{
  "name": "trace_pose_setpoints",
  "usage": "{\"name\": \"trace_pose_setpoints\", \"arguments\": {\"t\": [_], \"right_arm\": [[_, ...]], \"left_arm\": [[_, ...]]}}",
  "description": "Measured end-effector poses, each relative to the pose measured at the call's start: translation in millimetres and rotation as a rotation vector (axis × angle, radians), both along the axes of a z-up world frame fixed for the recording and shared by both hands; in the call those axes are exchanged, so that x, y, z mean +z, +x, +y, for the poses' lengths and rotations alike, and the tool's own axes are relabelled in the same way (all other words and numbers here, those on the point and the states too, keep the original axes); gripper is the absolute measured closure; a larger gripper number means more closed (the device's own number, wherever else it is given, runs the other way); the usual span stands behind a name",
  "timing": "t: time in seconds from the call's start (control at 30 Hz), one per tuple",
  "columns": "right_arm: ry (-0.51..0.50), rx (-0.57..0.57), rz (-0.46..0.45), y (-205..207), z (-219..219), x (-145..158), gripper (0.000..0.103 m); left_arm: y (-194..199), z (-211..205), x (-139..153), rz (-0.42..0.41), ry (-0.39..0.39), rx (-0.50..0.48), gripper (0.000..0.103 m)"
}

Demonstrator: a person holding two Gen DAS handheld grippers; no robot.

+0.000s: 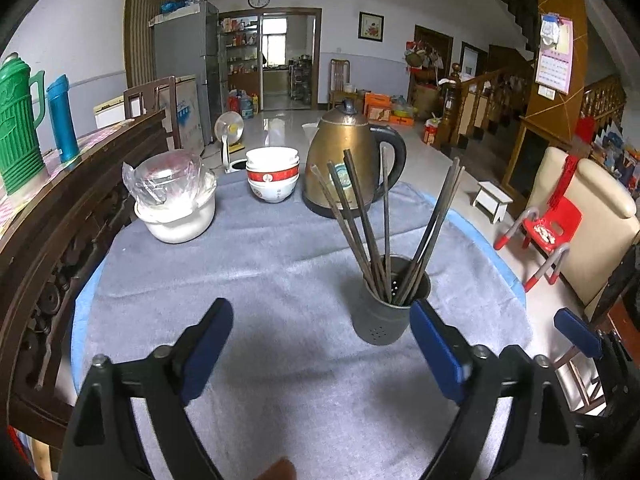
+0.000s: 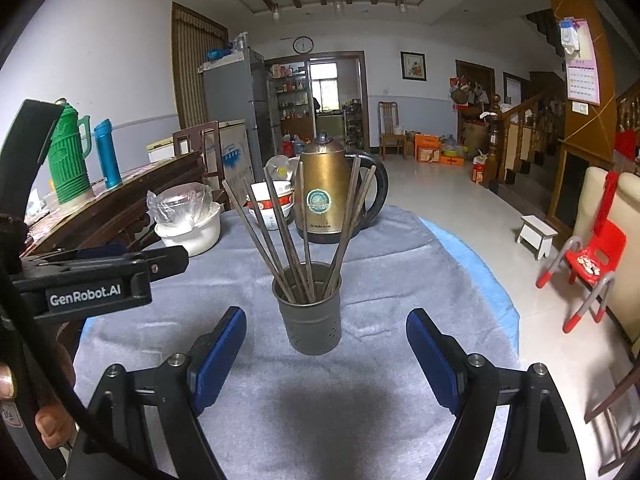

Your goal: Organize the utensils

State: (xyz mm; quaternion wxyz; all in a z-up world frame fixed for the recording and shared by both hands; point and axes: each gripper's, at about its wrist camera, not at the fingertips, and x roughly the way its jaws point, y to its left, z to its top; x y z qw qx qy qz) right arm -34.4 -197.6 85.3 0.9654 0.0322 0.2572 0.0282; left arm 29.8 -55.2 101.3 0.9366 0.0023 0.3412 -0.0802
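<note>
Table (image 1: pixel 280 272): round, covered by a grey cloth (image 2: pixel 380 264) with a blue layer showing at its right edge.
Far left edge: a white pot (image 1: pixel 178 220) with a clear plastic bag (image 1: pixel 168 178) bunched on top.
Far edge, middle: stacked white bowls with a red band (image 1: pixel 273 174), just left of a brass-coloured electric kettle (image 1: pixel 348 160) with a black handle.
Left gripper (image 1: pixel 322 334): blue-padded jaws spread wide over bare cloth near the table's near edge, nothing between them; its right finger (image 1: pixel 436 352) sits just beside the holder's lower right side, and contact cannot be told.
Utensil holder (image 2: pixel 310 308): dark perforated cup standing upright on the cloth, nearer the near edge than the kettle.
Chopsticks (image 2: pixel 280 232): dark sticks standing in the holder, fanned out left and right.
Right gripper (image 2: pixel 326 344): jaws wide apart, gripping nothing; the holder stands just beyond the fingertips, centred on the gap.
Off the table, right: a red child's chair (image 2: pixel 592 256) and a small white stool (image 2: pixel 536 236) on the tiled floor.
</note>
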Motion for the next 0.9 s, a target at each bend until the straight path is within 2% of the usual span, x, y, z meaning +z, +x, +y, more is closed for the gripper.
{"name": "trace_pose_setpoints", "arguments": {"t": [0.27, 0.53, 0.9], "right_arm": [[-0.032, -0.012, -0.027, 1.4, -2.0, 11.7, 0.018], [-0.046, -0.02, -0.029, 3.4, -4.3, 14.4, 0.018], [-0.049, -0.024, -0.02, 8.4, -6.4, 13.1, 0.018]], "left_arm": [[-0.4, -1.3, 3.0, -0.023, -0.043, -0.017, 0.004], [0.0, -4.6, 3.3, -0.015, -0.069, -0.042, 0.003], [6.0, -10.0, -3.5, 0.013, -0.059, -0.057, 0.003]]}}
